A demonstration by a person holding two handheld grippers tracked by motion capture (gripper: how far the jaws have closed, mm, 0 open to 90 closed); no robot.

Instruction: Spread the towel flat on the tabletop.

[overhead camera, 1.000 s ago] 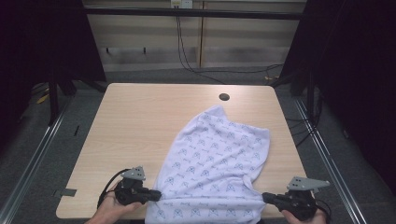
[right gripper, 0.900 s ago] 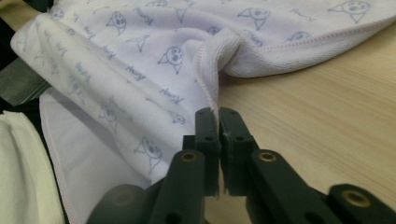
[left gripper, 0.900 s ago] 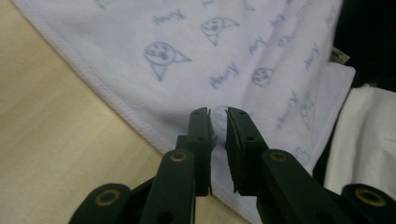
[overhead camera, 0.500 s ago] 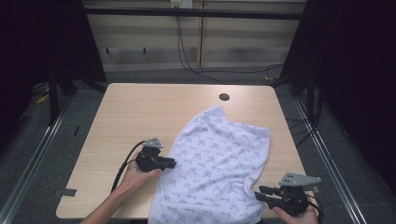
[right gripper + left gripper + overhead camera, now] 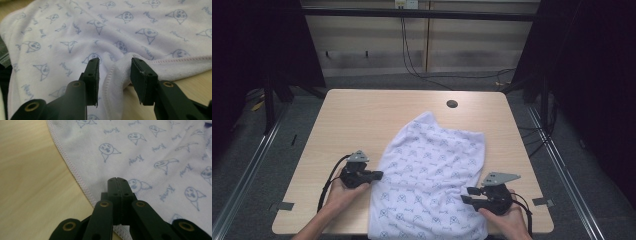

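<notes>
- Since a second ago the left gripper [image 5: 377,175] has come up off the near corner of the table and now sits at the left hem of the towel [image 5: 432,175]; the right gripper [image 5: 465,195] has edged in over the towel's right side, and the cloth looks less stretched along the near edge.
- Count: one towel, two grippers, one table [image 5: 357,120], one dark round hole [image 5: 452,104] in the tabletop near the far edge.
- Both of the person's hands come in from the bottom edge, left hand [image 5: 343,189] wrapped around its gripper with the jaws pointing right at the cloth, right hand [image 5: 507,212] holding its gripper with the jaws pointing left.
- Left jaws are pressed together, tips over the towel just inside the hem [image 5: 75,170]; can't tell if any cloth is caught between them.
- Right jaws stand apart, with a raised fold [image 5: 117,72] of the hem sitting between them, not squeezed.
- Towel lies across the middle-right of the table, its near end hanging over the front edge. It's soft terry, white with small blue cartoon faces and words, stitched edge, rumpled near the right gripper.
- Table is light wood grain with rounded corners.
</notes>
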